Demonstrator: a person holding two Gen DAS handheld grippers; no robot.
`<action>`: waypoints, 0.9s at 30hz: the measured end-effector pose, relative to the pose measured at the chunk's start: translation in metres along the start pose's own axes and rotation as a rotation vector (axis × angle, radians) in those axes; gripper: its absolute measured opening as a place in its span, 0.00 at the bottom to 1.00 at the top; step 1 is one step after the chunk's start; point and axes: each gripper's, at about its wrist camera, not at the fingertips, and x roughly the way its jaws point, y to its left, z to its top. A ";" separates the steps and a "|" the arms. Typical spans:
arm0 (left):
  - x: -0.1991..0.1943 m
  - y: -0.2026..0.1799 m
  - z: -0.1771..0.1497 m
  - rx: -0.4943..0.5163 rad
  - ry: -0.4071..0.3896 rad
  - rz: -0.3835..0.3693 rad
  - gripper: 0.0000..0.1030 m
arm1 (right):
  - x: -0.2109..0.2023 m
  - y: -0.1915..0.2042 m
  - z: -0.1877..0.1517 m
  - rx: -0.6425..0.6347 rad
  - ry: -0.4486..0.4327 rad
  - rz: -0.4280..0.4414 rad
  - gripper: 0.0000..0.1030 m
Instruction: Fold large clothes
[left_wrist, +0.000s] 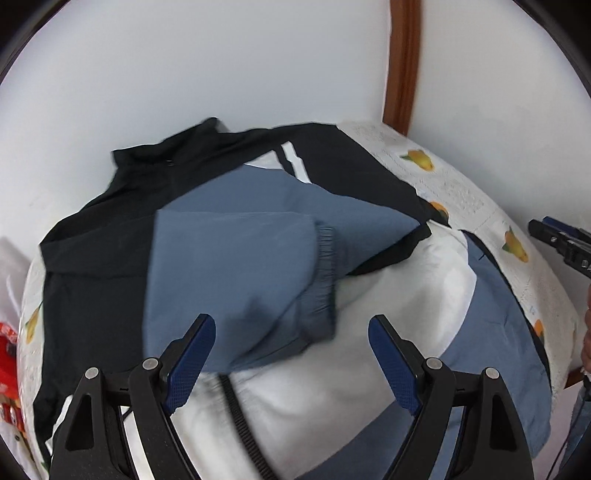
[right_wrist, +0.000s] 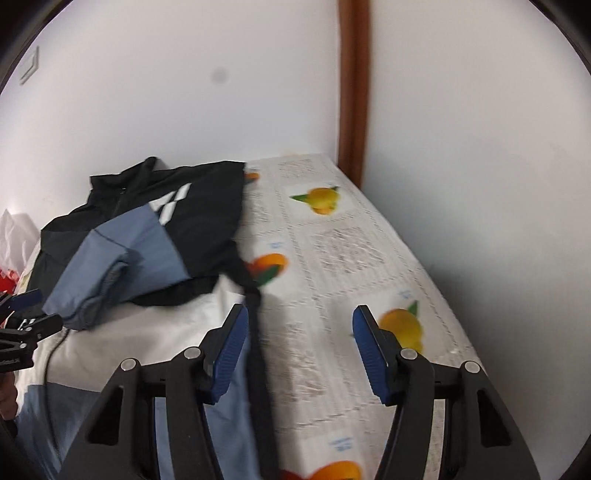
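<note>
A large jacket (left_wrist: 110, 240) in black, blue-grey and white lies spread on a table. One blue-grey sleeve (left_wrist: 229, 266) is folded across its body, with the elastic cuff (left_wrist: 325, 280) toward the middle. My left gripper (left_wrist: 291, 354) hovers open over the sleeve end and the white panel, with nothing between its pads. In the right wrist view the jacket (right_wrist: 207, 229) lies to the left. My right gripper (right_wrist: 299, 350) stands open above the tablecloth, just right of the jacket's dark edge strip (right_wrist: 258, 350), and holds nothing. Each gripper shows at the other view's edge.
A white tablecloth (right_wrist: 351, 251) printed with fruit covers the table, which sits in a corner of white walls with a brown wooden post (right_wrist: 352, 74). Red packaging (left_wrist: 7, 339) and a white bag (right_wrist: 14, 232) lie at the left end. A hand (left_wrist: 585, 343) shows at the right edge.
</note>
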 end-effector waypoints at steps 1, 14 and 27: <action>0.007 -0.005 0.002 0.004 0.011 0.003 0.82 | 0.001 -0.005 -0.002 0.002 0.000 0.000 0.57; 0.060 -0.018 0.008 -0.034 0.086 0.111 0.48 | 0.013 -0.018 -0.012 -0.027 0.006 0.012 0.57; 0.001 0.031 0.011 -0.103 -0.040 0.103 0.10 | -0.008 0.031 -0.005 -0.068 0.000 0.063 0.57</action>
